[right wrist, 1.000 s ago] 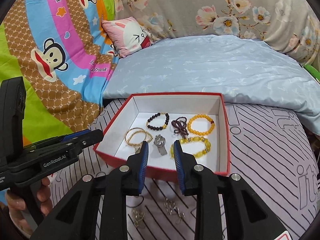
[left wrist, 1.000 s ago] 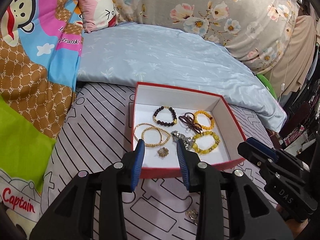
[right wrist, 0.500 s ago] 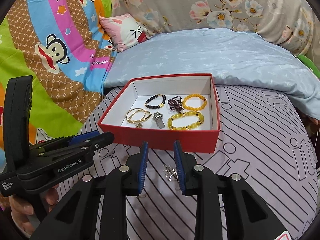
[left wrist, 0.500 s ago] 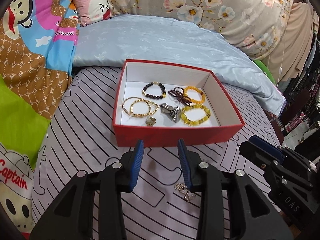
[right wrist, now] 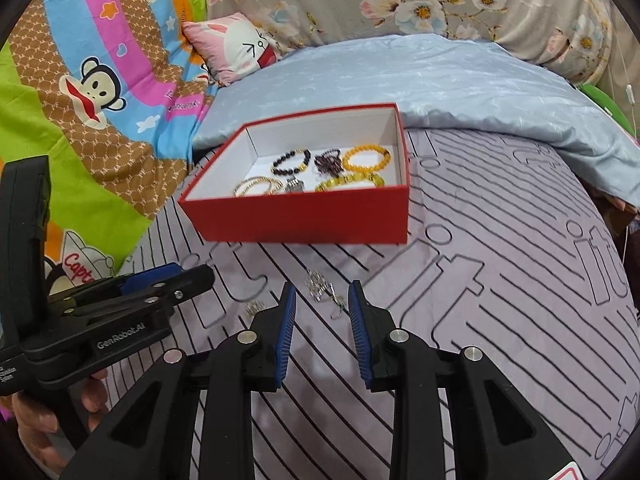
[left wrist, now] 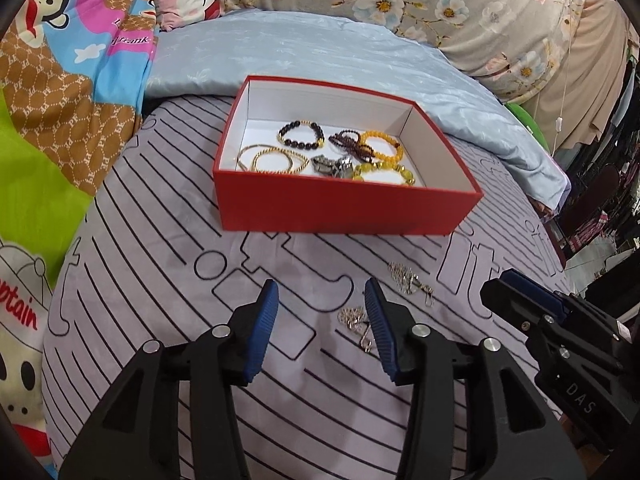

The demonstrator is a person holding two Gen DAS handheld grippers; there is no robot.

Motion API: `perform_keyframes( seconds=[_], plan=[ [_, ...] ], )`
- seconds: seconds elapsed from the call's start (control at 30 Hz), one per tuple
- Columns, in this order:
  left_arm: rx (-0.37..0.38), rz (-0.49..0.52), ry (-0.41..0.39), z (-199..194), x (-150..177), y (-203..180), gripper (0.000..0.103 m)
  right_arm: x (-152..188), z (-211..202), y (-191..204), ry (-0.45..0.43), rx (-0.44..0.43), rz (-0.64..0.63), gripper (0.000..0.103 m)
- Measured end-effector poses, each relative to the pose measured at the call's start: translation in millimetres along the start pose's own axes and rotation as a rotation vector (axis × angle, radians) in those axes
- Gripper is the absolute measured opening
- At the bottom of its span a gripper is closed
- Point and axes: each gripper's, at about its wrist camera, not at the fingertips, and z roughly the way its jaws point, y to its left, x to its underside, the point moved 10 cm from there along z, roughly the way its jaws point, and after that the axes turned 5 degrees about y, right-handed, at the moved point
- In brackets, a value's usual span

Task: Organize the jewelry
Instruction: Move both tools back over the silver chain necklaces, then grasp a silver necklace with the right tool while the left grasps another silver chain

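A red box (left wrist: 344, 210) (right wrist: 304, 216) with a white inside stands on the striped bedsheet. It holds several bracelets, among them a dark beaded one (left wrist: 301, 135), an orange one (left wrist: 382, 146), thin gold ones (left wrist: 276, 159) and a silver piece (left wrist: 330, 166). Two small silver chains lie on the sheet in front of the box: one (left wrist: 410, 280) (right wrist: 322, 286) and another (left wrist: 354, 320) (right wrist: 254, 309). My left gripper (left wrist: 320, 300) is open and empty above the sheet. My right gripper (right wrist: 322, 300) is open and empty, just short of the first chain.
A light blue quilt (left wrist: 320, 52) lies behind the box, with a floral pillow (left wrist: 440, 4) and a pink cushion (right wrist: 236, 46) beyond. A cartoon monkey blanket (right wrist: 80, 92) covers the left. The bed edge drops off at the right.
Both grippers have pulled back from over the box toward me and lower. The box now lies farther away, and the two silver chains on the sheet have come into clear view.
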Motion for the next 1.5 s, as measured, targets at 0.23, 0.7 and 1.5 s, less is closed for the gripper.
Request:
perform_keyframes(
  seconds=[0.23,0.7,1.5],
  plan=[
    [0.008,-0.016,0.039,8.3,22.8,3.6,0.044,16.1,17.8,-7.0,0.044,0.006,0.019,0.027],
    [0.022,-0.041,0.080,14.3,43.8,12.5,0.044,10.1,57.0,-3.8,0.084,0.012,-0.002,0.027],
    [0.032,-0.036,0.089,18.2,45.5,7.1,0.045,18.9,61.1,-13.8,0.104,0.057,-0.027,0.002]
  ],
)
